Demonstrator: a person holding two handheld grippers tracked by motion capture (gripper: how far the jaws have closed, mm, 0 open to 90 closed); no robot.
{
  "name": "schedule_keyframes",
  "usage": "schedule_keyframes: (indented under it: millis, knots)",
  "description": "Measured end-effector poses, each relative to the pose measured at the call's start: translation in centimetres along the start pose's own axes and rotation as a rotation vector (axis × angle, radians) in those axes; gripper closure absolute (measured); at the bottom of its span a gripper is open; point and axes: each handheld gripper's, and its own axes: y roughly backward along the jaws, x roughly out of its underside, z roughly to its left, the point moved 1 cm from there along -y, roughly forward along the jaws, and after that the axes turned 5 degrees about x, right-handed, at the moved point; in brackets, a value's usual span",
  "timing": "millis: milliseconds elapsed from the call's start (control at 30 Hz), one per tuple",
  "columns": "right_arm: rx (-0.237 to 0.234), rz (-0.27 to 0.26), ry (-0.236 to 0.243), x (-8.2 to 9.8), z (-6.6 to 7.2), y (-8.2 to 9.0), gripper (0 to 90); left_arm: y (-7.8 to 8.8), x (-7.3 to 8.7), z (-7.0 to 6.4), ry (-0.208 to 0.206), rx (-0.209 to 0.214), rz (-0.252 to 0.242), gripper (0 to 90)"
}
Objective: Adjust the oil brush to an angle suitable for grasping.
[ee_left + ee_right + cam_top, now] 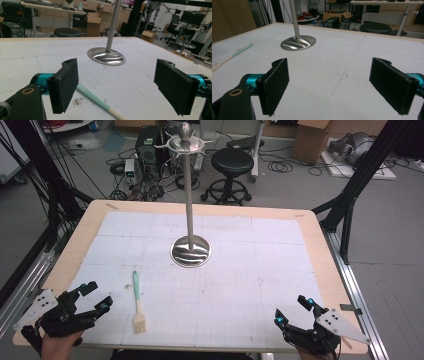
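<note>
1. Nothing is in hand yet: the brush (pixel 137 303) lies flat on the worktop (pixel 300 222), near the near edge and toward its left corner, with its mint-green handle pointing away toward the far edge and its pale bristle head nearest the person.
2. The left tongs (pixel 96 296) sit at the near left corner, just left of the brush, jaws wide apart and holding nothing; in the left gripper view the handle (pixel 96 100) runs across the worktop just below and between the pads, untouched.
3. The right tongs (pixel 291 310) rest at the near right corner, well apart from the brush, jaws also wide and empty.
4. The metal stand (pixel 190 251) rises upright from its round base at the middle of the worktop, toward the far edge; its top hooks carry nothing.
5. By my reading, the whole job remains: grasping the brush, lifting it, and probably hanging it on the stand.
</note>
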Motion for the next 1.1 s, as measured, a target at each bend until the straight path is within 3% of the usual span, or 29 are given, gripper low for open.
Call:
schedule_keyframes:
  millis: [367, 467, 533, 633, 800, 967, 1100]
  knots:
    - [0.009, 0.012, 0.002, 0.2, -0.2, 0.0, 14.4, -0.9, 0.0, -0.1, 0.017, -0.019, 0.024, 21.0]
    - [0.015, 0.013, 0.001, 0.2, -0.1, 0.4, 14.5, -1.5, 0.0, -0.5, 0.002, 0.022, 0.054, 26.0]
    - [0.02, 0.004, 0.002, 0.2, -0.1, 0.5, 14.6, -1.9, 0.1, -0.9, 0.007, 0.061, 0.07, 35.5]
    - [0.024, 0.009, -0.002, 0.1, 0.1, 0.6, 14.6, -2.6, 0.3, -1.7, -0.01, 0.09, 0.121, 52.3]
    - [0.019, 0.022, 0.01, 0.2, 0.5, 0.3, 14.8, -5.1, 1.5, -3.1, -0.024, 0.102, 0.277, 79.9]
    - [0.017, 0.032, 0.024, 0.2, 0.5, 0.2, 14.8, -7.3, 3.1, -4.7, -0.042, 0.14, 0.371, 86.3]
    - [0.014, 0.03, 0.021, 0.2, 0.5, 0.2, 14.8, -8.1, 4.3, -5.1, -0.037, 0.142, 0.442, 87.3]
